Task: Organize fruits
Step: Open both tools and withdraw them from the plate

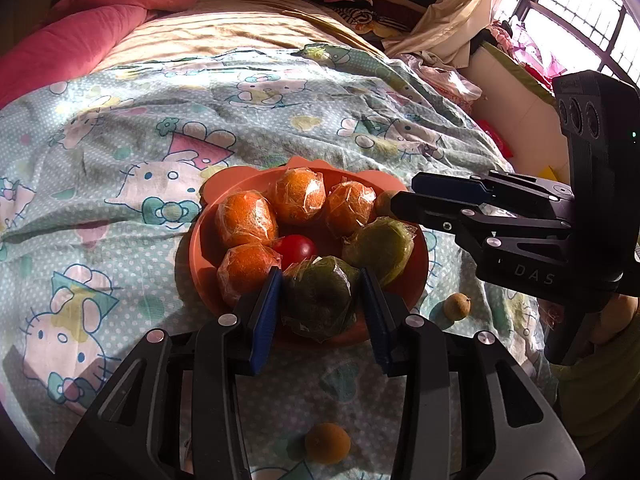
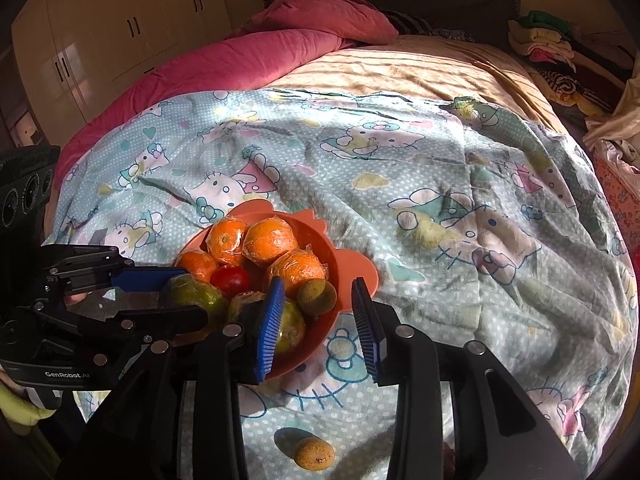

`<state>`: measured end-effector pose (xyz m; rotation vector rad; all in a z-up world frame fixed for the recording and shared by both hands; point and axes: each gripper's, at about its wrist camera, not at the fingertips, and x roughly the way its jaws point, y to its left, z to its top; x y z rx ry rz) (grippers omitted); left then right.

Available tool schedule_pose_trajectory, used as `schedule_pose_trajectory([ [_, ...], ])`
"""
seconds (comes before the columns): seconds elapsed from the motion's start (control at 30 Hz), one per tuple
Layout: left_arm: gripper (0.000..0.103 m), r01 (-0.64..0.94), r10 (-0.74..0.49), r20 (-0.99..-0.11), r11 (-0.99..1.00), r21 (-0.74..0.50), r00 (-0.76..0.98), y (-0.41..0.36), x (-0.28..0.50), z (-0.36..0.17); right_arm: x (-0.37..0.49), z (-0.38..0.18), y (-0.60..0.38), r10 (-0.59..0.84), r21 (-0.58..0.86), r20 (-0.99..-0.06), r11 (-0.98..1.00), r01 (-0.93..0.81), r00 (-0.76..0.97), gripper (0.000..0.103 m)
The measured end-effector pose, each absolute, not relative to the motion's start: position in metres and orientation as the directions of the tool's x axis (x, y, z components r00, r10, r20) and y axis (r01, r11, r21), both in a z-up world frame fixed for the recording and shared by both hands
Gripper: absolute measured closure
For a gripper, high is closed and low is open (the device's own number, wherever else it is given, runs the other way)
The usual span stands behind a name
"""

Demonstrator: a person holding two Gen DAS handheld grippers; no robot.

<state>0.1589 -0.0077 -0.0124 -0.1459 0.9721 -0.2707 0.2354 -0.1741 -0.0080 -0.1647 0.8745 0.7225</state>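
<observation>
**A:** What's the setting?

**B:** A bed spread with a cartoon-print sheet (image 1: 280, 120). It is soft and rumpled, which is probably why the fruit goes into one orange bowl (image 1: 195, 248) and isn't left to roll about.

**A:** And the grippers?

**B:** The left gripper (image 1: 320, 276) reaches over the near rim, and its blue pads flank a wrapped green fruit (image 1: 320, 308) that sits at the bowl's front edge. The pads seem to press on both sides of the wrapper. The fisheye view makes the contact hard to confirm, but I'd call it a narrow grip on that fruit. The right gripper (image 2: 318, 284) comes in from the other side, jaws a little apart, with nothing between them.

**A:** Why hold a fruit that's already in the bowl?

**B:** My guess is that it's either being settled there or kept steady, since the pile is crowded.

**A:** What else is inside?

**B:** A second green fruit (image 1: 380, 244) lies beside the first. Four film-wrapped oranges (image 1: 298, 196) are heaped toward the back and left, and a red tomato (image 1: 298, 249) is wedged in the middle. A small brown fruit (image 2: 318, 298) rests against the rim, just beyond the right gripper's tips.

**A:** Is anything left out?

**B:** Yes, two loose brown fruits on the sheet: one (image 1: 457, 307) near the bowl's right side and one (image 1: 327, 443) near the grippers. The empty right gripper looks best placed to collect them.
</observation>
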Motion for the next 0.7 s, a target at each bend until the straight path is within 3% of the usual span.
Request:
schedule_pose_trajectory([
  [0.5, 0.07, 0.156, -0.284, -0.794, 0.959, -0.237, 0.537, -0.007, 0.157, -0.007, 0.228, -0.001, -0.187, 0.508, 0.151, -0.736, 0.767, -0.624, 0.446, 0.051],
  [0.7, 0.065, 0.153, -0.28, -0.788, 0.96, -0.235, 0.548, -0.006, 0.155, -0.001, 0.225, 0.001, -0.19, 0.507, 0.151, -0.73, 0.773, -0.616, 0.458, 0.043],
])
